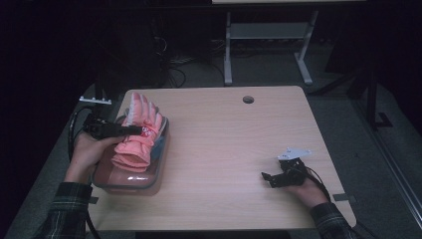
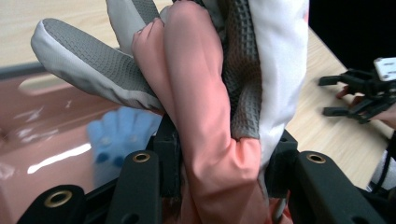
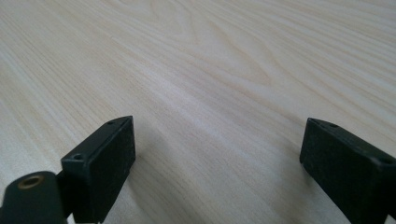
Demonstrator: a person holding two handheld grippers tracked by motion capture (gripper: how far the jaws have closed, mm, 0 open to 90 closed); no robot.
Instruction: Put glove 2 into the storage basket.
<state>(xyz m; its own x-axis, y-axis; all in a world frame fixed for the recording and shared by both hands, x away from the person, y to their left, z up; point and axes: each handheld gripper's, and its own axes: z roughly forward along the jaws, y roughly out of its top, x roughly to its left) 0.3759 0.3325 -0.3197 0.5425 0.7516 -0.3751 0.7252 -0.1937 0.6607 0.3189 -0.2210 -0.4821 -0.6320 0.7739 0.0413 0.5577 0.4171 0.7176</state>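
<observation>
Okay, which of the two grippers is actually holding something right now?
The left gripper, shut on the pink glove above the clear bin. The right gripper rests open on the bare table, jaws wide apart.

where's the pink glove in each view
High view: the pink glove lies left of centre over the clear bin, gripped by the left tongs.
Left gripper view: centre, clamped between the jaws.
Right gripper view: bare table, no glove.
Shared landmark: the right tongs, at the left gripper view's right edge.
</observation>
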